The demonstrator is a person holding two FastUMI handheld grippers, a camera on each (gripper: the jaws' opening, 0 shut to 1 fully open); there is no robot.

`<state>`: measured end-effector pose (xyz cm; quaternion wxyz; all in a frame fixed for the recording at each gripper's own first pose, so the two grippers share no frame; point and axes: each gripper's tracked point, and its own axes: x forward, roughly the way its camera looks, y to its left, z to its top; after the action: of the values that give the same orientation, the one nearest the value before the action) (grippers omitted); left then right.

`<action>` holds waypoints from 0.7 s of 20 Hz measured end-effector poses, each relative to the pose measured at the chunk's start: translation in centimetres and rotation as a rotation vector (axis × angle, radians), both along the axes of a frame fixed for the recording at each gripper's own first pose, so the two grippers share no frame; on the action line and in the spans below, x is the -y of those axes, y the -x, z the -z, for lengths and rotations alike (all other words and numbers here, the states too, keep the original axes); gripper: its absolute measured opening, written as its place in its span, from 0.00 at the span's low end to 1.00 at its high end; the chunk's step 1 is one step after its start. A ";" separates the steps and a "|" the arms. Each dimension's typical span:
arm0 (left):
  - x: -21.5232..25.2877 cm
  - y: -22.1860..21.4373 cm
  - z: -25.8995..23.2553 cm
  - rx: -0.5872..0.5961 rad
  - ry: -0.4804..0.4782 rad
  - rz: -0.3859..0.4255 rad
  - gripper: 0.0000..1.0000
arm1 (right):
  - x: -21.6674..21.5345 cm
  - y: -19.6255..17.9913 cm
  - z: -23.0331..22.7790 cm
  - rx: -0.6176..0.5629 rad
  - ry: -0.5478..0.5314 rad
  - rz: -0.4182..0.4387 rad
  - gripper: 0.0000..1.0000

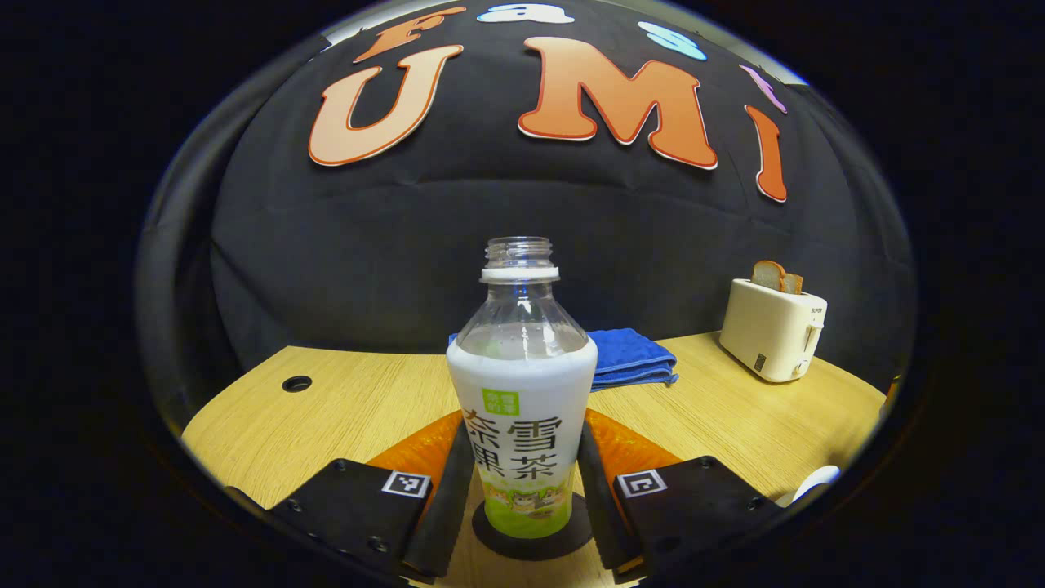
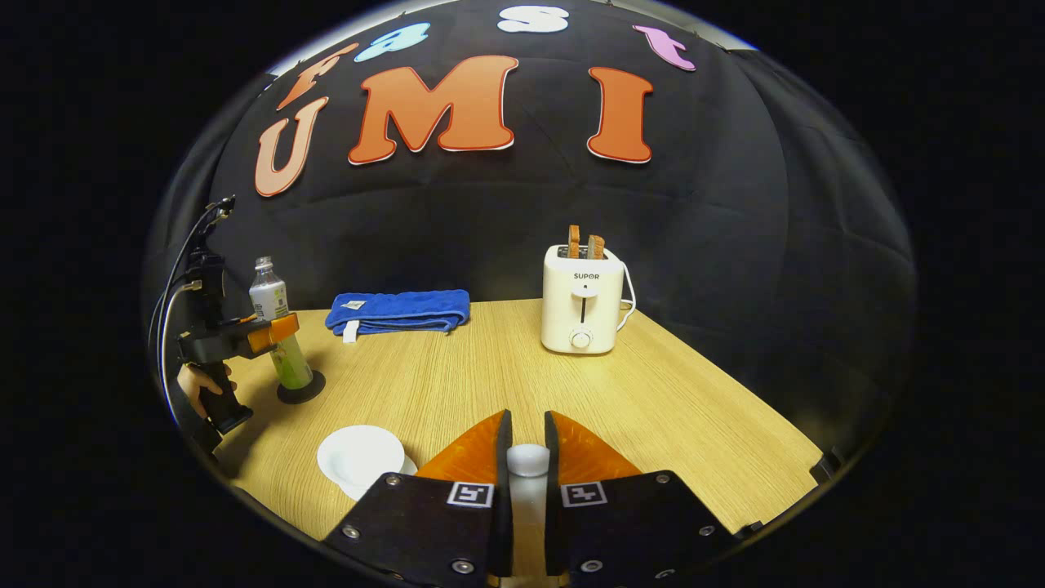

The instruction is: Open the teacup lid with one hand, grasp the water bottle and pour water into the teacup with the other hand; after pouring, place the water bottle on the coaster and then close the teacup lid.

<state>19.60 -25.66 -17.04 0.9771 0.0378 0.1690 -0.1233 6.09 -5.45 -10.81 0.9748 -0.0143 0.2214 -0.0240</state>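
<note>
Clamping left gripper (image 1: 526,490) on bottle (image 1: 522,408) standing on coaster (image 1: 531,543); I'm pinching lid (image 2: 528,460) in right gripper (image 2: 528,457), cup (image 2: 361,457) at 9 o'clock.

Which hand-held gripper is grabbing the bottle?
The left hand-held gripper: its fingers flank the water bottle standing on the black coaster. The right hand-held gripper pinches the white teacup lid instead.

Black cloth wall (image 2: 522,220); light wooden table (image 2: 653,392), cable hole (image 1: 296,383); folded blue towel (image 2: 400,310); white toaster (image 2: 581,298) holding toast.
</note>
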 end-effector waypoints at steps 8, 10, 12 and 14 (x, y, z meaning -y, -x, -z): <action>0.2 0.4 0.1 -0.006 -0.004 0.022 0.90 | -0.5 0.2 -0.2 -0.002 -0.005 -0.009 0.16; 0.1 0.7 0.3 -0.020 -0.007 0.025 1.00 | -0.5 0.1 -0.1 -0.003 -0.006 -0.007 0.16; 0.0 0.8 0.3 -0.024 0.003 0.017 1.00 | -0.6 0.2 -0.2 -0.003 -0.007 -0.010 0.16; 0.0 1.0 0.5 -0.029 0.011 0.010 1.00 | -0.8 0.2 -0.3 0.000 -0.007 -0.014 0.16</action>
<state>18.62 -25.63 -17.53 0.9741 0.0316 0.1824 -0.1294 5.86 -4.61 -10.53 0.9750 -0.0125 0.2214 -0.0164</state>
